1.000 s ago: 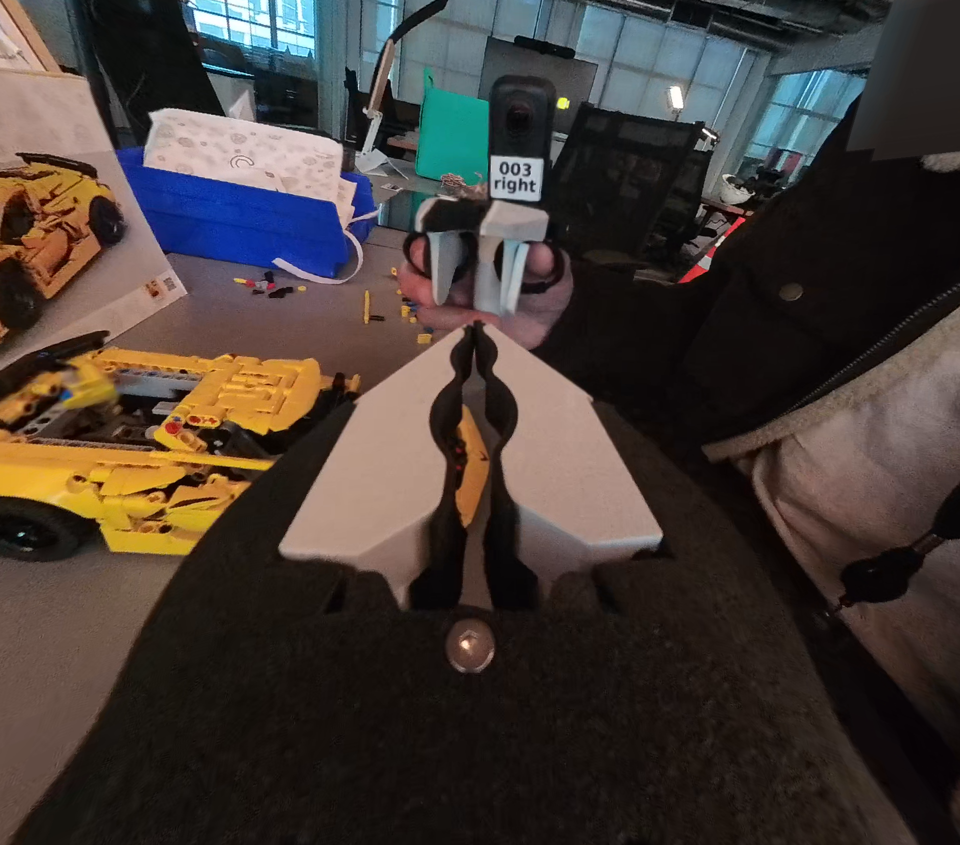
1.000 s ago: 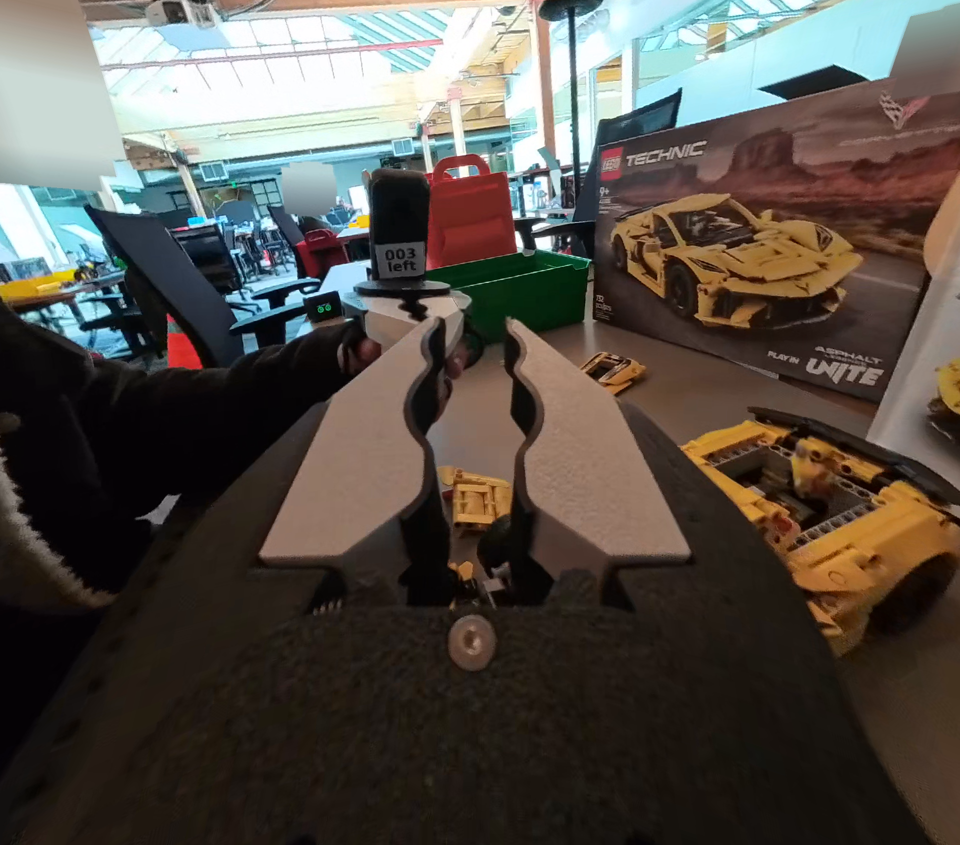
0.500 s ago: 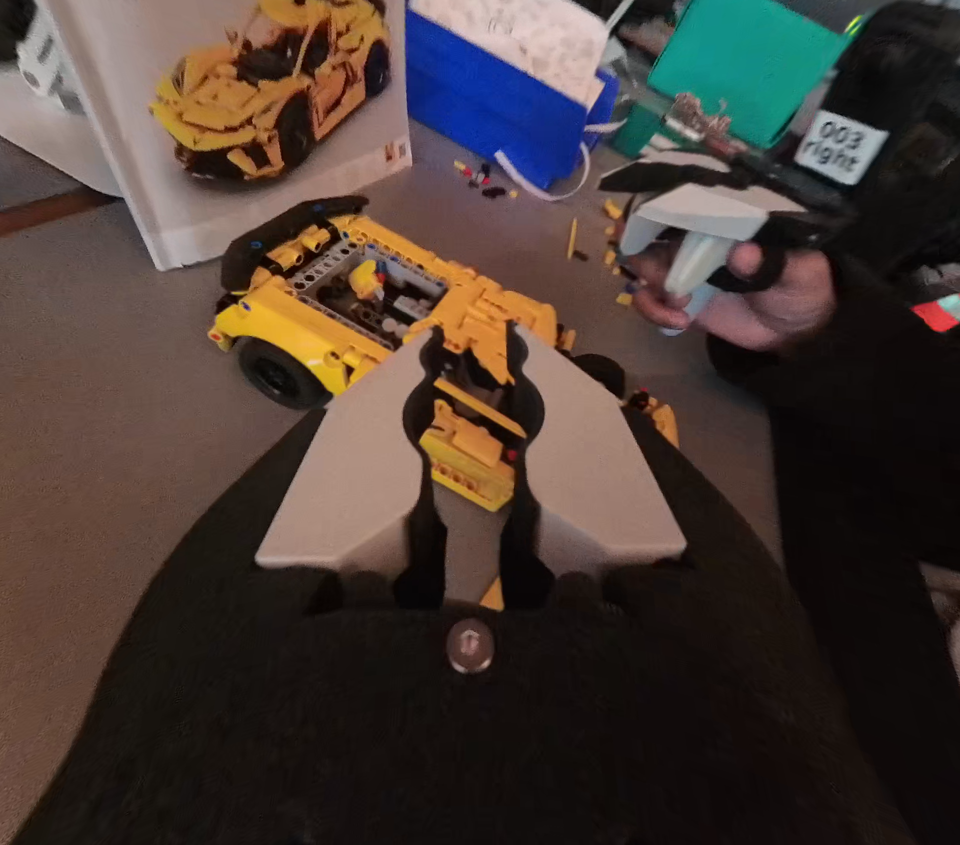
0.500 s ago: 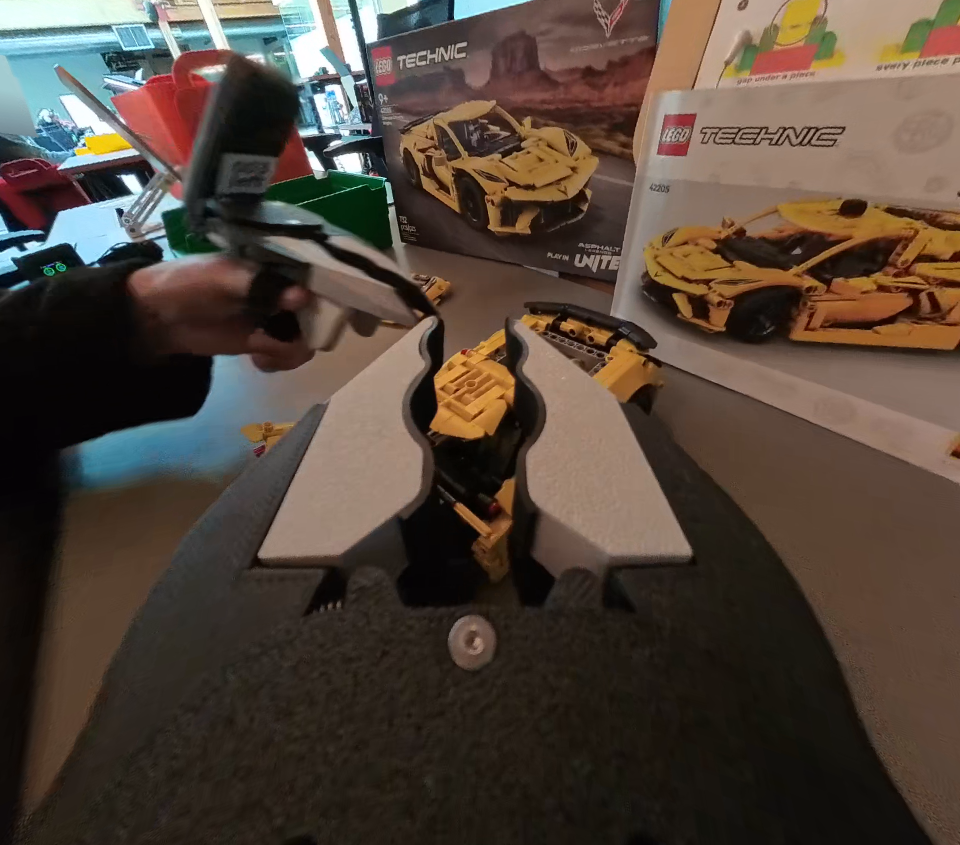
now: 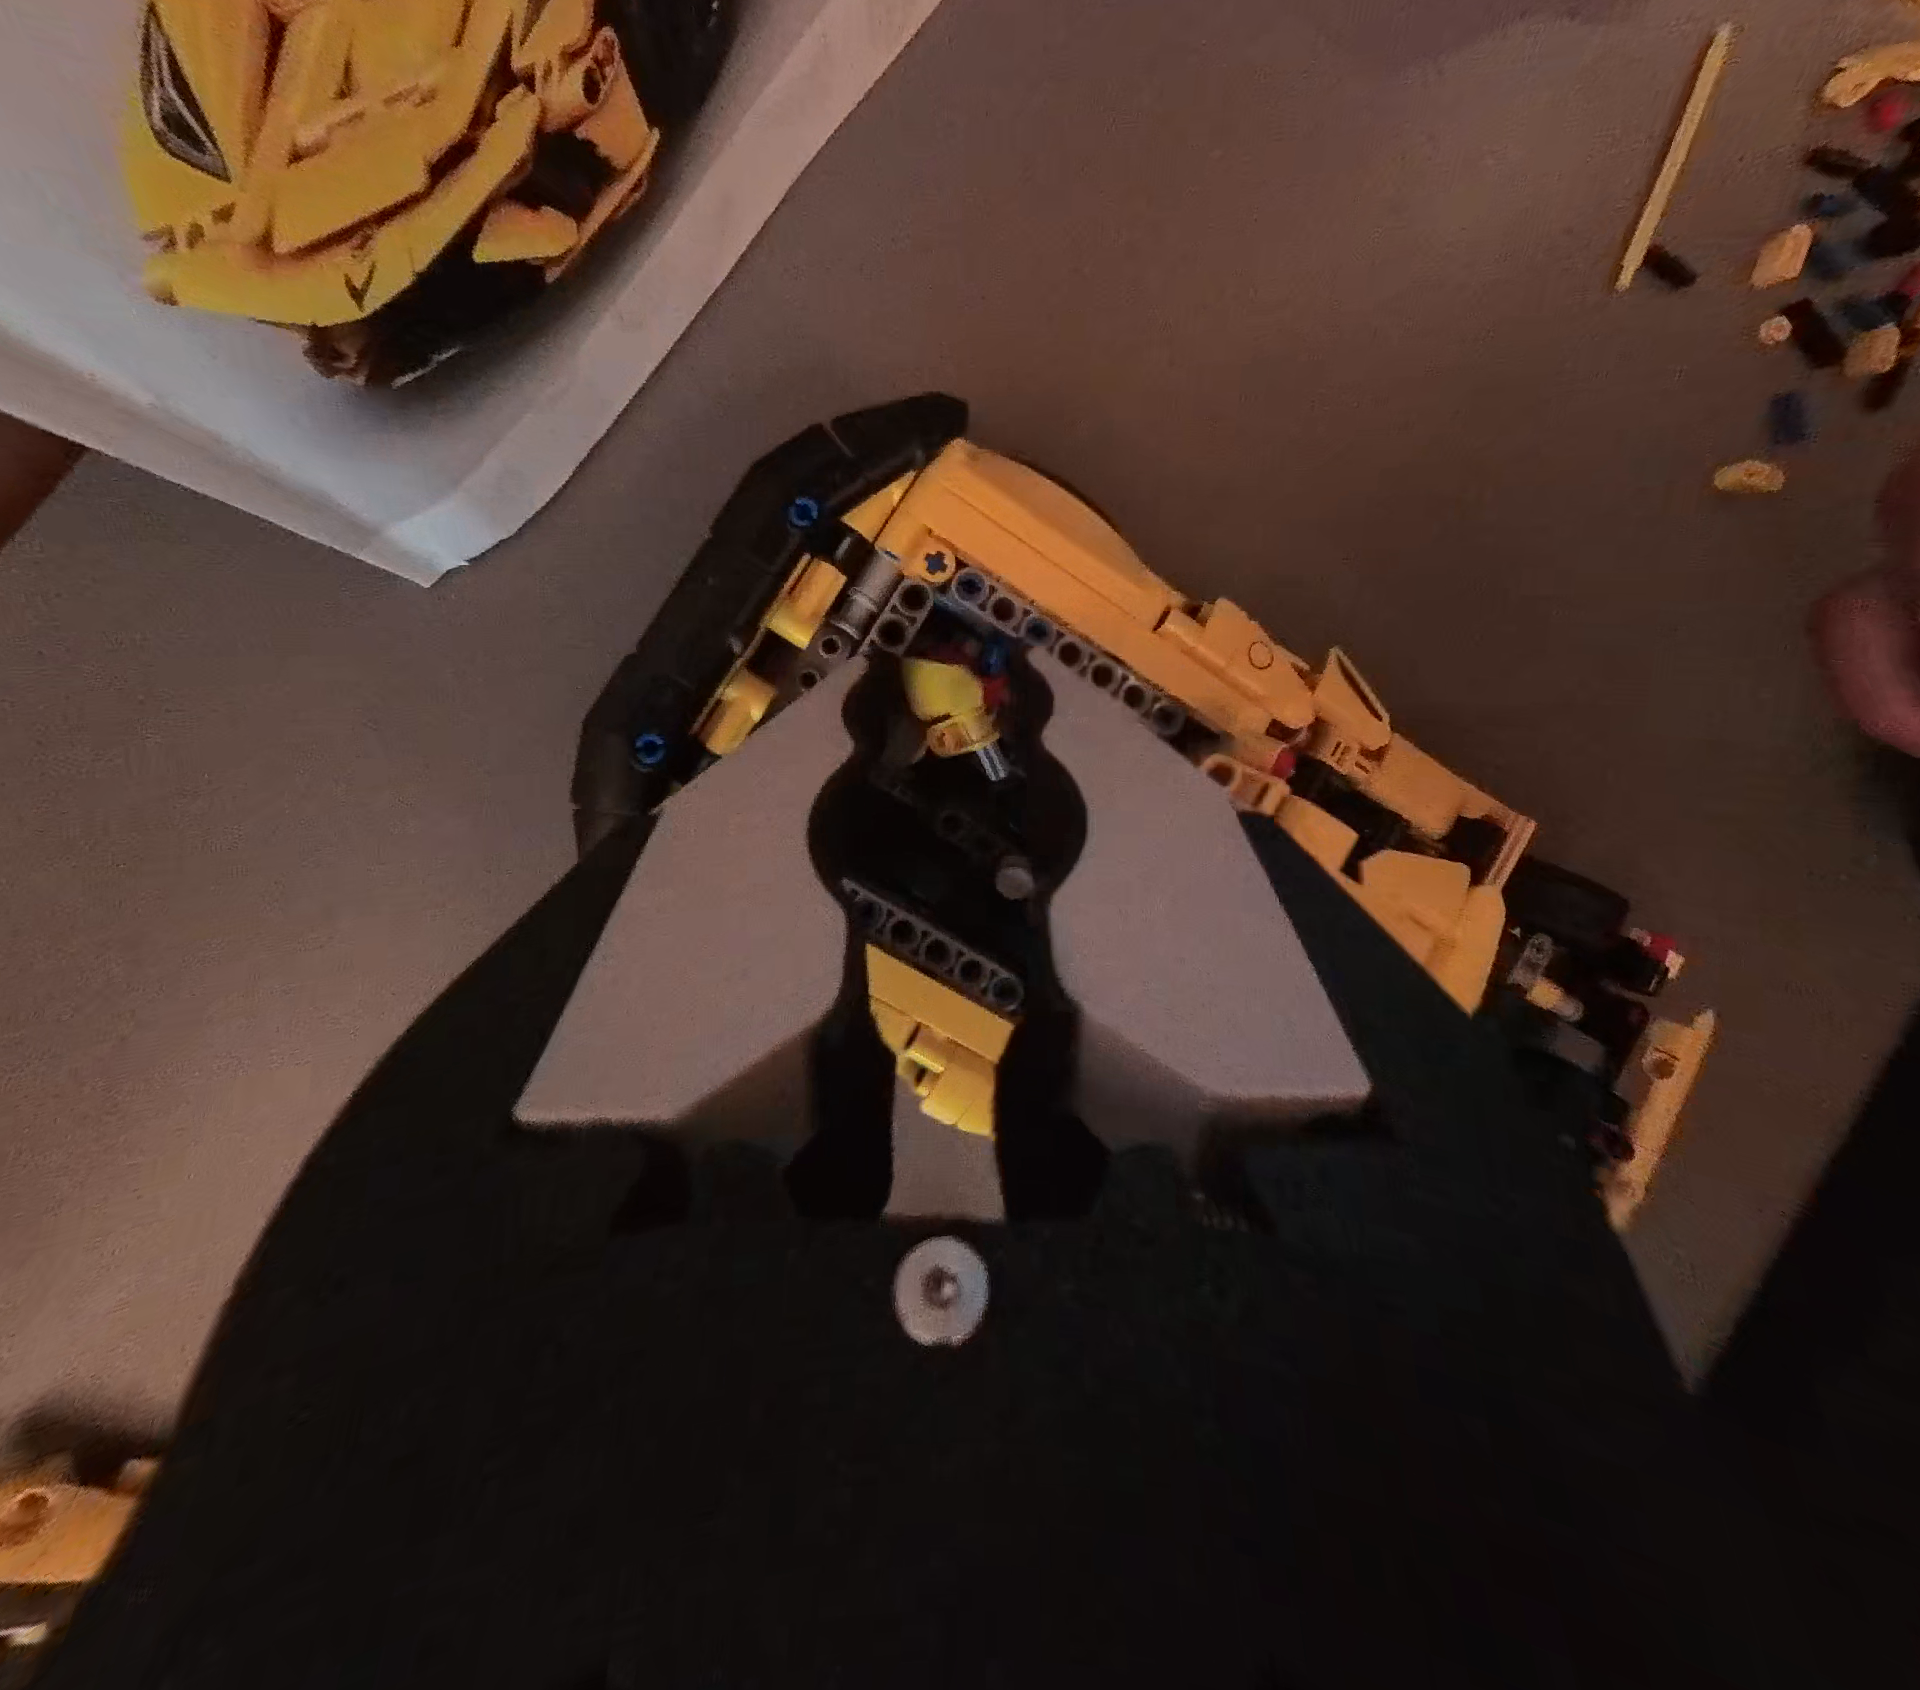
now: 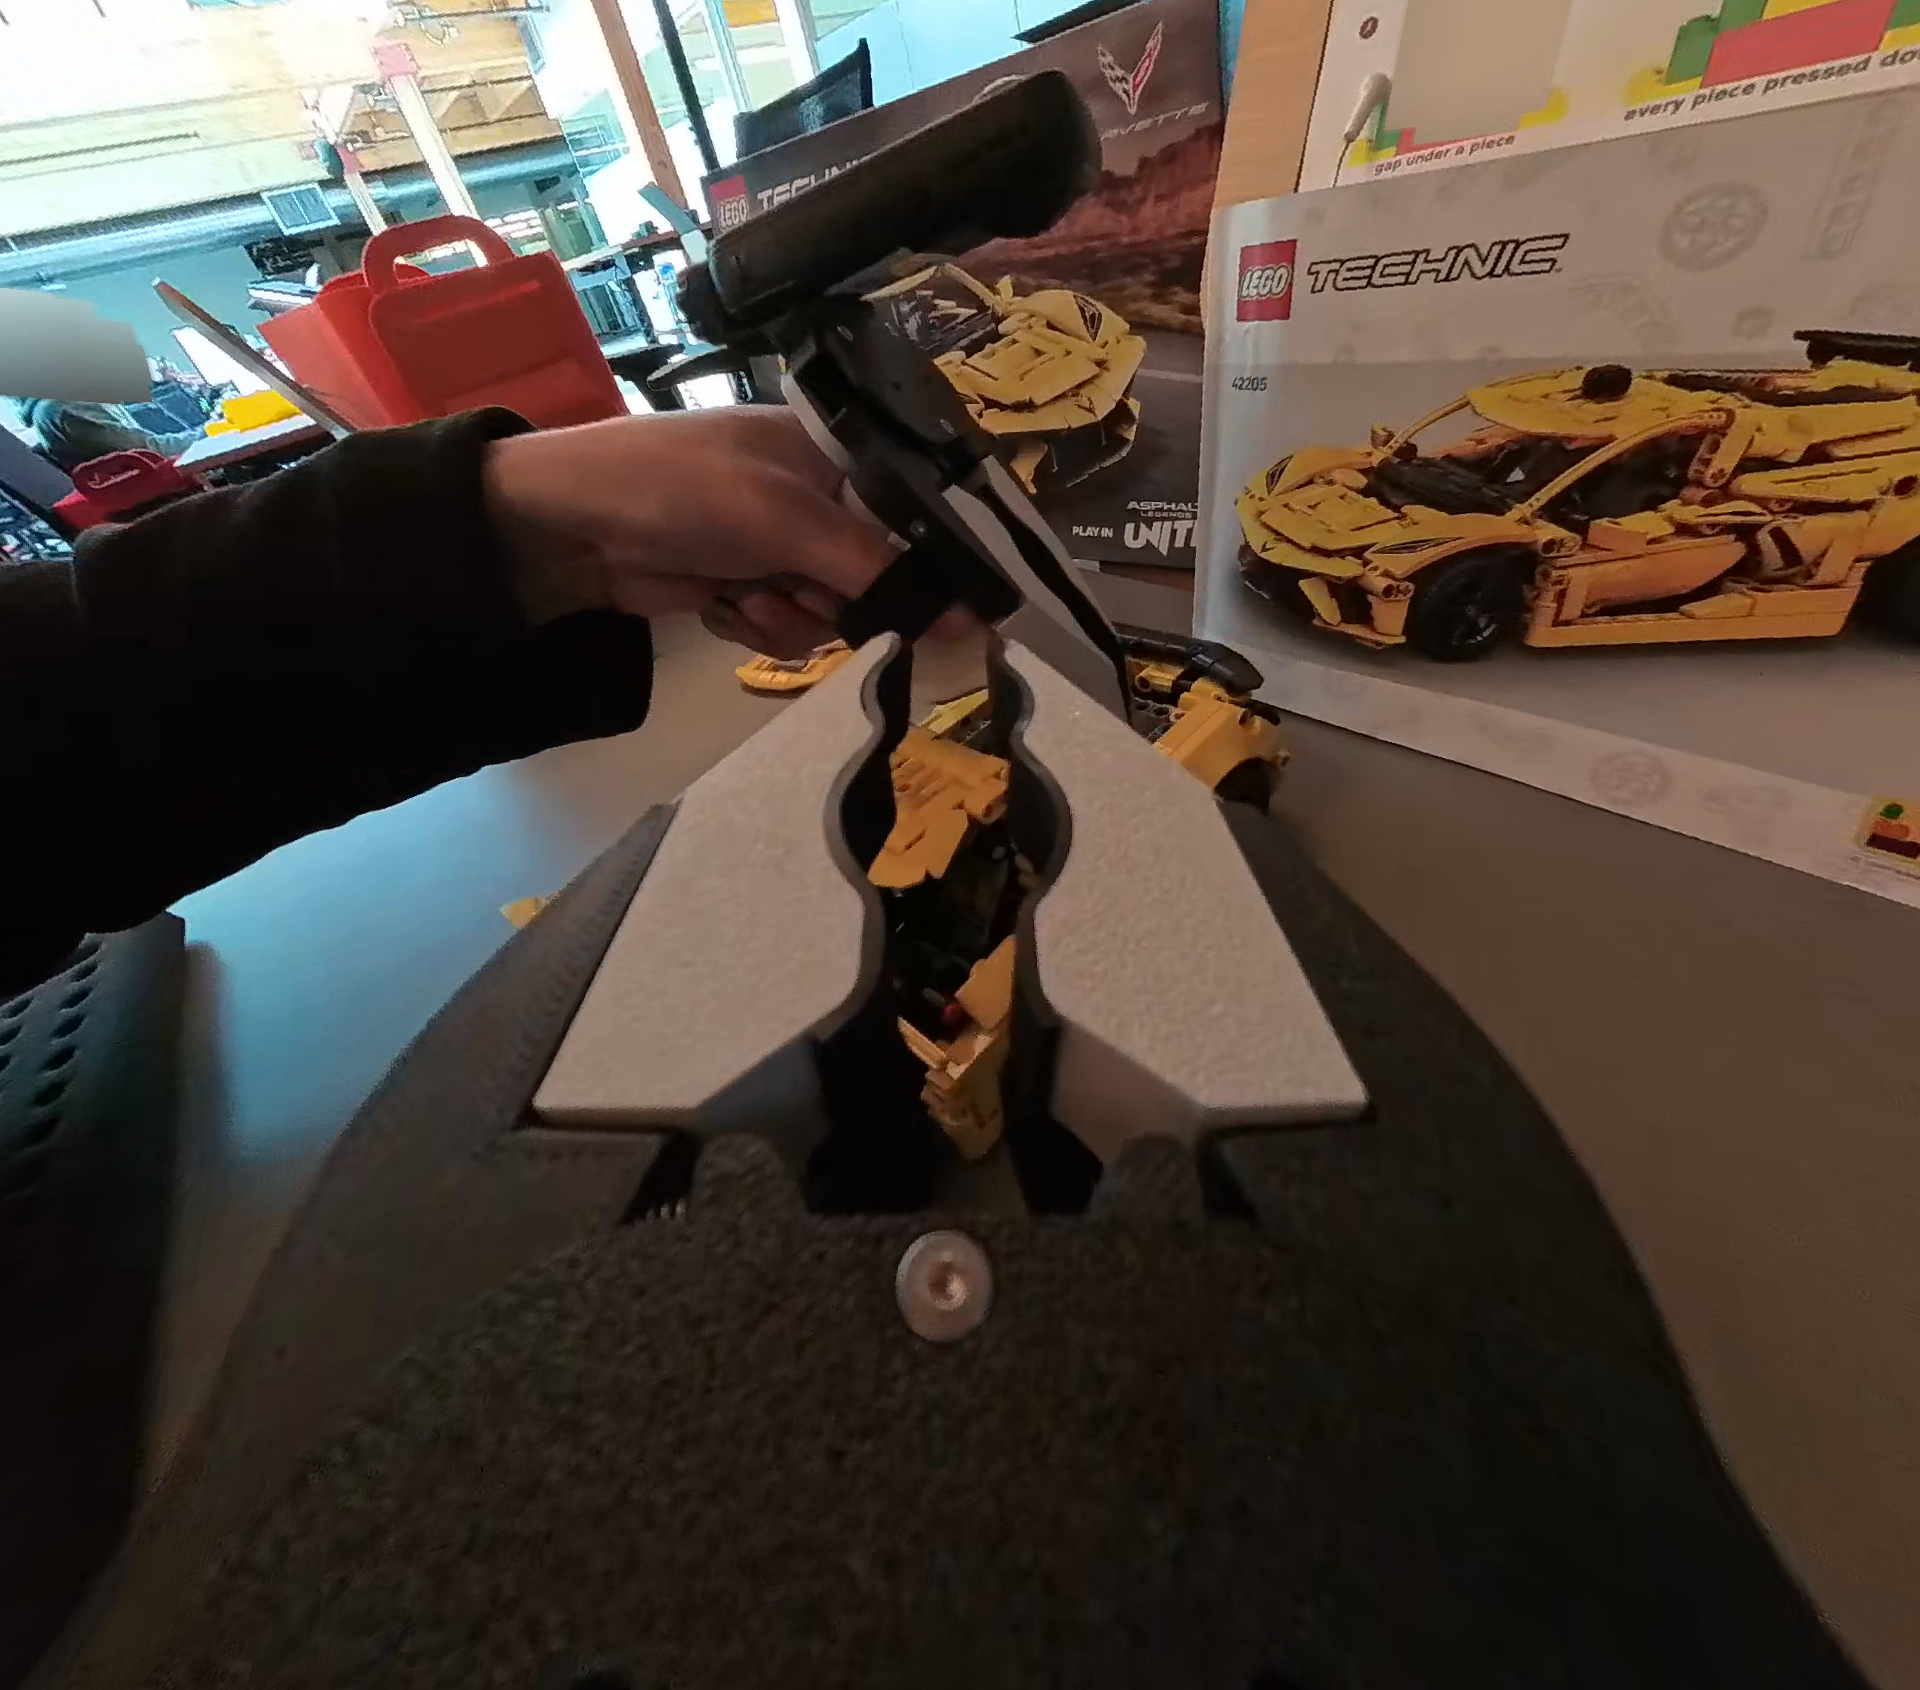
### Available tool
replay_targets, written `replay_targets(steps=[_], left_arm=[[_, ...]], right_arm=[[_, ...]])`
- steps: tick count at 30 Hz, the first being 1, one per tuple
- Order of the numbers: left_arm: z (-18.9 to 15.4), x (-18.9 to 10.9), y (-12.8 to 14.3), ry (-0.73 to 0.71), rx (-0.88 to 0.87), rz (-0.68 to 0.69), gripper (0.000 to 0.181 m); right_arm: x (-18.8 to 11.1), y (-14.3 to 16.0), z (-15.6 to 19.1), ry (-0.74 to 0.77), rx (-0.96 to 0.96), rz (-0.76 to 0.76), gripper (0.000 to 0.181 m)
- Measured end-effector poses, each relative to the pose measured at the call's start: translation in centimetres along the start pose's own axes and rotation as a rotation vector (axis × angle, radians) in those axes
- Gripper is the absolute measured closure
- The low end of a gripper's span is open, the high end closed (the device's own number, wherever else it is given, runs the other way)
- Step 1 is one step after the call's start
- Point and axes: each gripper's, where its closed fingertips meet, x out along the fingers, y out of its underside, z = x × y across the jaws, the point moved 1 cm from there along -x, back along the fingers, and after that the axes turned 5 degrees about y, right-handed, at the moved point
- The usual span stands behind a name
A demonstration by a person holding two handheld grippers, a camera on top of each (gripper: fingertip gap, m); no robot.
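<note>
A plain grey table [image 5: 1247,206] carries everything, in an open workshop room with timber ceiling beams, tall windows and a red bag [image 6: 457,341] in the background.

One part-built yellow brick car [image 5: 1195,684] lies on the table, seen from above in the left wrist view. Its long axis runs diagonally from upper left to lower right, with the black curved end [image 5: 727,601] at the upper left.

The left gripper [image 5: 940,705] hangs directly over the car, pointing down into its open middle. Its fingers [image 5: 717,913] stand slightly apart, with a small yellow brick assembly [image 5: 940,1048] between them; whether they press on it cannot be told.

The right gripper [image 6: 940,664] points along the table at the same car. Its fingers [image 6: 748,913] are close together, with a narrow gap at the tips, and yellow bricks [image 6: 966,1069] show between them; a grip cannot be confirmed.

One hand [image 6: 675,528] in a dark sleeve holds the left gripper's handle in the right wrist view.

Two printed pictures of the yellow car stand behind: one white booklet [image 6: 1558,497] and one dark box [image 6: 1122,206]. Small loose bricks [image 5: 1829,310] lie scattered at the far right, too many and too blurred to count.
</note>
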Motion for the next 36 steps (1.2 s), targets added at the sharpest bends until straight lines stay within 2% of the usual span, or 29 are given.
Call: replay_targets(steps=[3,8,15,20,24,31,36], left_arm=[[0.5,0.0,0.2,-0.063,0.051,0.017,0.175],[0.2,-0.6,0.5,-0.08,0.057,0.038,0.161],[0.1,-1.7,0.8,-0.099,0.059,0.043,0.16],[0.0,-2.3,0.9,-0.072,0.021,0.033,0.161],[-0.1,-1.2,2.1,-0.06,0.013,0.102,0.161],[-0.2,-0.2,1.7,0.046,-0.068,0.057,0.17],[-0.3,-0.7,1.9,0.076,-0.042,0.028,0.177]], right_arm=[[0.0,0.1,0.0,-0.009,0.022,0.006,0.169],[0.1,0.1,0.2,-0.016,0.023,0.007,0.17],[0.1,0.2,0.4,-0.026,0.028,0.013,0.171],[0.2,0.3,0.5,-0.034,0.034,0.022,0.171],[0.3,0.4,0.5,-0.038,0.036,0.027,0.171],[0.2,0.6,0.5,-0.044,0.042,0.034,0.172],[0.2,0.4,0.5,-0.045,0.04,0.03,0.173]])
